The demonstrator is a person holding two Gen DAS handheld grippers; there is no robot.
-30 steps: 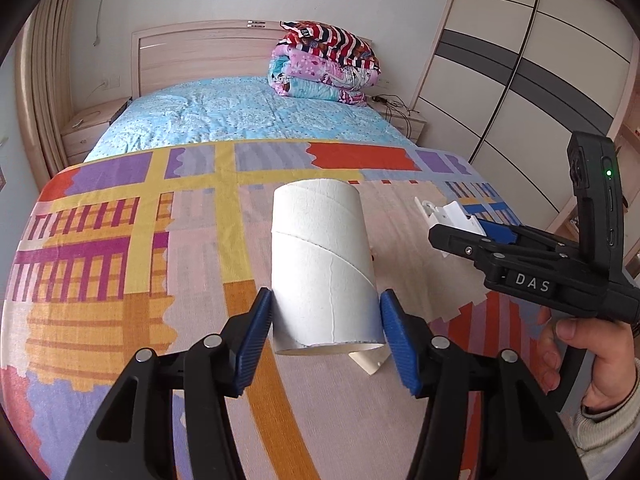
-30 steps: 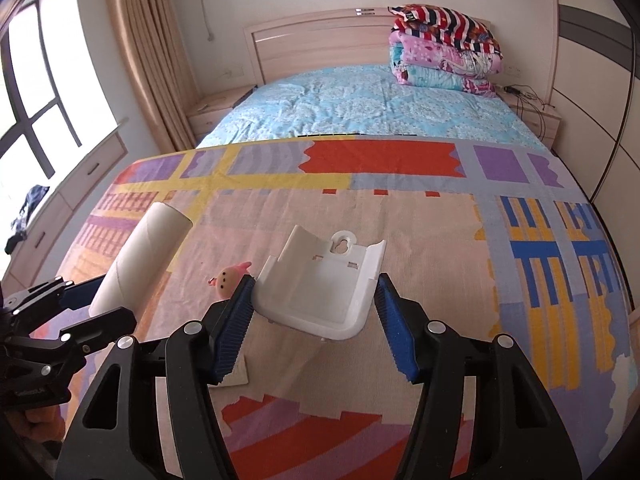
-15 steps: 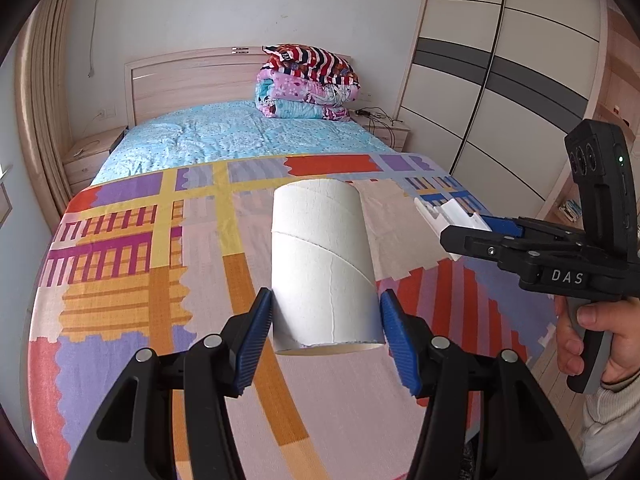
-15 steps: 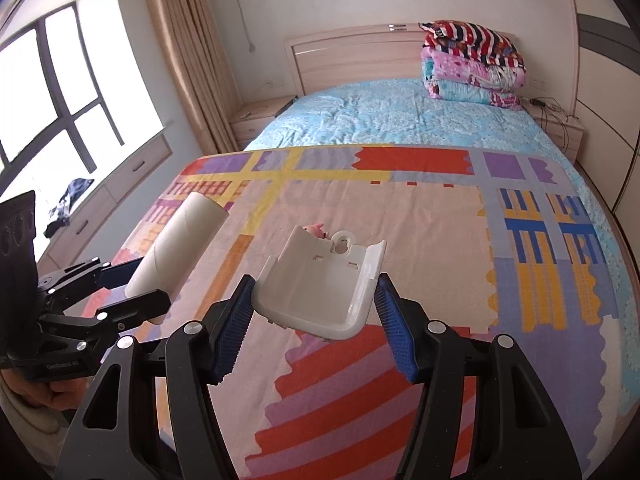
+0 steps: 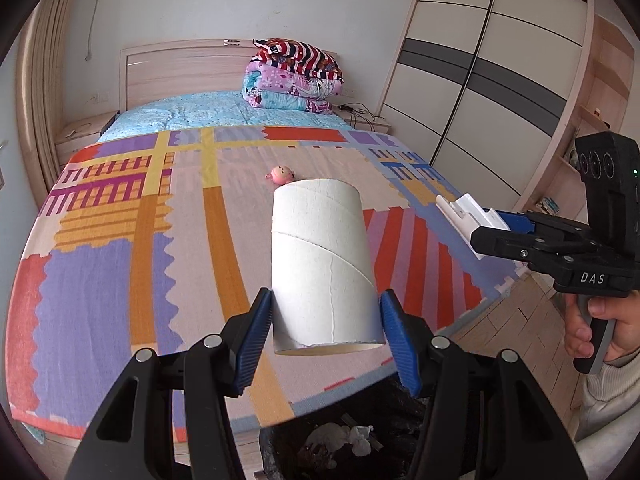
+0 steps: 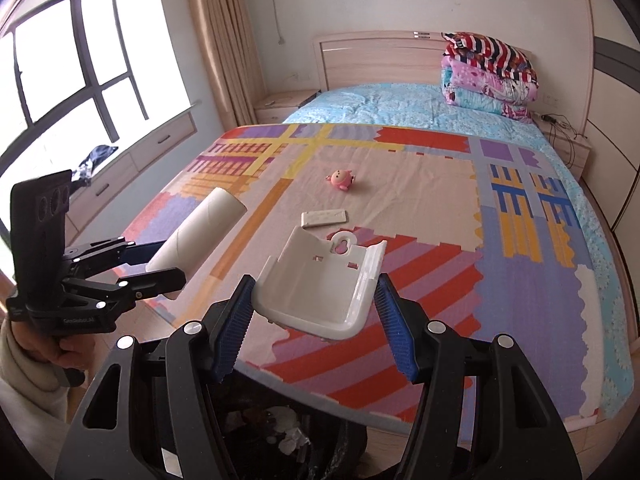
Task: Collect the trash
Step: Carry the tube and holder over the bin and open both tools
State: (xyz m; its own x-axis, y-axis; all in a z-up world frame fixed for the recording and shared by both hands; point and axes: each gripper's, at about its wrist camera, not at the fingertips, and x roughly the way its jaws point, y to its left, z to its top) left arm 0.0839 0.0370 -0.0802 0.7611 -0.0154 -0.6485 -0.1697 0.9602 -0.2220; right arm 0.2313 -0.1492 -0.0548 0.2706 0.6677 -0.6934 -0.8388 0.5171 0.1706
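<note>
Between left gripper [image 5: 326,334] pads, cardboard tube [image 5: 322,266] pointing forward

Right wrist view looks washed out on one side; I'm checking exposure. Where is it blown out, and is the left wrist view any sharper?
Right wrist view: the window is overexposed to white, fisheye bending its frame. Left wrist view: evenly lit, the cardboard tube sharp, the trash bin below dark.

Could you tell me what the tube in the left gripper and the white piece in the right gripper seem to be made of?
The tube looks like matte white cardboard: a spiral seam winds around it and its open end shows a thin brownish edge. The white piece looks like moulded plastic, smooth and slightly glossy, with crisp square slots, a hanging tab and a rounded lip. Neither can be confirmed by look alone.
</note>
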